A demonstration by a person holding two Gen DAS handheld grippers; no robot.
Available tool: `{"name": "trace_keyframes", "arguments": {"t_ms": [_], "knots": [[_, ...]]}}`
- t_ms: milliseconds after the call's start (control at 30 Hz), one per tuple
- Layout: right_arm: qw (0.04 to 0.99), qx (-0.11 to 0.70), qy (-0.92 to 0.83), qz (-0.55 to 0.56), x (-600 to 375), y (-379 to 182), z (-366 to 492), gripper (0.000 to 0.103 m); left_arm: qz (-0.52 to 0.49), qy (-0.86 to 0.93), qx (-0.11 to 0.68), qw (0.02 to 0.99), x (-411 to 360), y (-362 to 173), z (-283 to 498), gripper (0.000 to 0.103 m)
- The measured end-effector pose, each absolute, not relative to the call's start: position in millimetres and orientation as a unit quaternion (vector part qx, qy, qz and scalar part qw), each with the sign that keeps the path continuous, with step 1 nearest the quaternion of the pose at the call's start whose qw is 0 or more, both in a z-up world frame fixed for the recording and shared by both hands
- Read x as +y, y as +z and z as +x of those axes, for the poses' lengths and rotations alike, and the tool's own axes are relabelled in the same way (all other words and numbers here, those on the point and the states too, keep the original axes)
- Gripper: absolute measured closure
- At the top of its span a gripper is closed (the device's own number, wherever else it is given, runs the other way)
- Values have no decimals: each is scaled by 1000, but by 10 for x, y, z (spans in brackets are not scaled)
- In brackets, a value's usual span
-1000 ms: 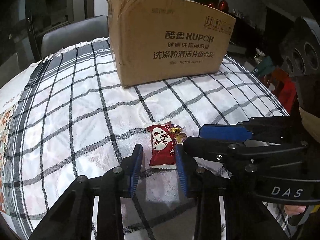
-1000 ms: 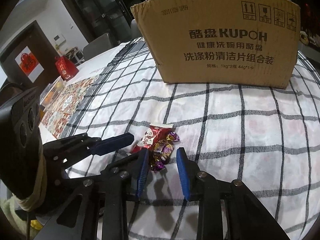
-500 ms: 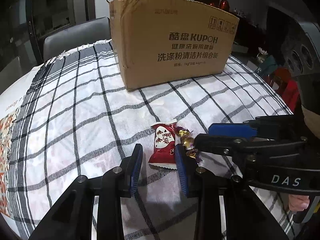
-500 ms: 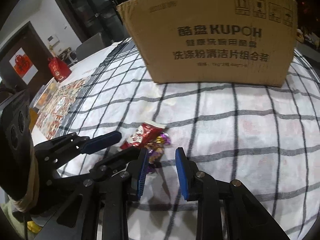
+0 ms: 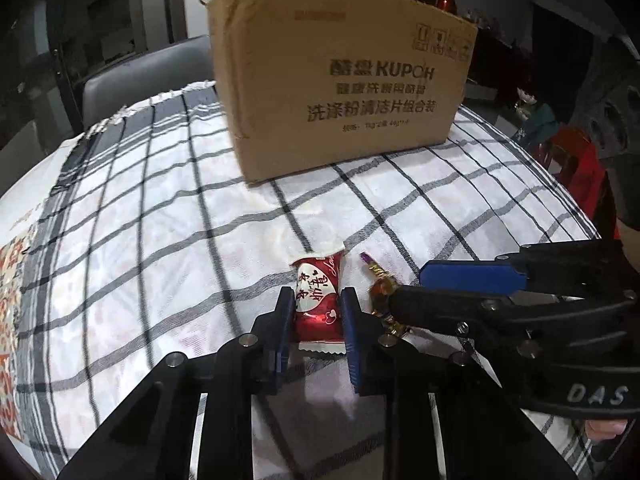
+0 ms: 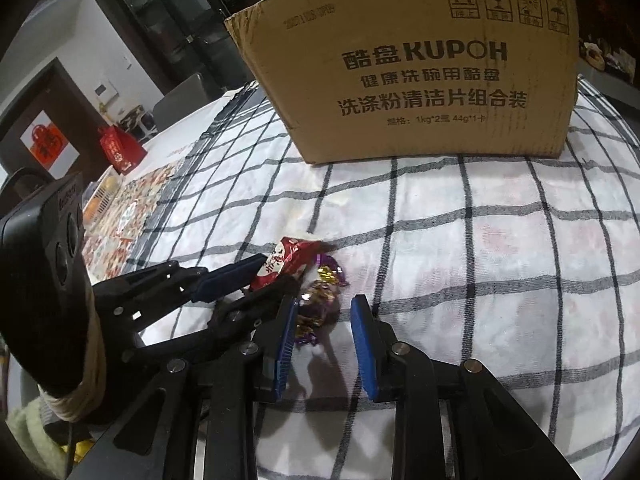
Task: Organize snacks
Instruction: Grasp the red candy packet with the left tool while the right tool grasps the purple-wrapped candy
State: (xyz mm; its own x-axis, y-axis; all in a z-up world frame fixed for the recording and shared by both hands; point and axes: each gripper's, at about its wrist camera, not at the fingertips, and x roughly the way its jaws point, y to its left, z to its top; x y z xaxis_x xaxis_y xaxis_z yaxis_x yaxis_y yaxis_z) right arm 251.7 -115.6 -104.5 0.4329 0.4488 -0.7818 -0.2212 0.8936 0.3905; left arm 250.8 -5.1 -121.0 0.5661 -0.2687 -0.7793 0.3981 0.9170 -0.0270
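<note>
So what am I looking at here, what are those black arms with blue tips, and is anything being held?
They are two hand-held grabbing tools a person works, each with a camera looking along its own fingers. One picture comes from the left gripper, the other from the right gripper. On the checked tablecloth stand a cardboard box and two sweets. The left gripper's fingers have just closed on the red candy packet. The right gripper's fingers stand either side of the purple and gold wrapped candy, which lies against one of them, not squeezed.

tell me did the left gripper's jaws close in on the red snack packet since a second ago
Yes. The left gripper jaws have just closed onto the red snack packet, which lies on the same stripe of the checked cloth.
</note>
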Motion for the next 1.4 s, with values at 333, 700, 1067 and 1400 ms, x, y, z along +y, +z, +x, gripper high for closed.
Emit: {"name": "trace_keyframes", "arguments": {"t_ms": [333,700,1067,1400], "knots": [[834,507,199,91,-1006,-1137,2542,74,32,-165,412,895,227,-1048,2417,80],[841,501,191,74,-975,-1074,2506,82,11,-179,431,884,230,-1143,2476,81],[842,498,190,86,-1024,-1019,2465,82,38,-171,439,881,100,-1231,2526,82],[851,479,193,90,-1099,-827,2395,82,21,-169,413,895,123,-928,2377,82]]}}
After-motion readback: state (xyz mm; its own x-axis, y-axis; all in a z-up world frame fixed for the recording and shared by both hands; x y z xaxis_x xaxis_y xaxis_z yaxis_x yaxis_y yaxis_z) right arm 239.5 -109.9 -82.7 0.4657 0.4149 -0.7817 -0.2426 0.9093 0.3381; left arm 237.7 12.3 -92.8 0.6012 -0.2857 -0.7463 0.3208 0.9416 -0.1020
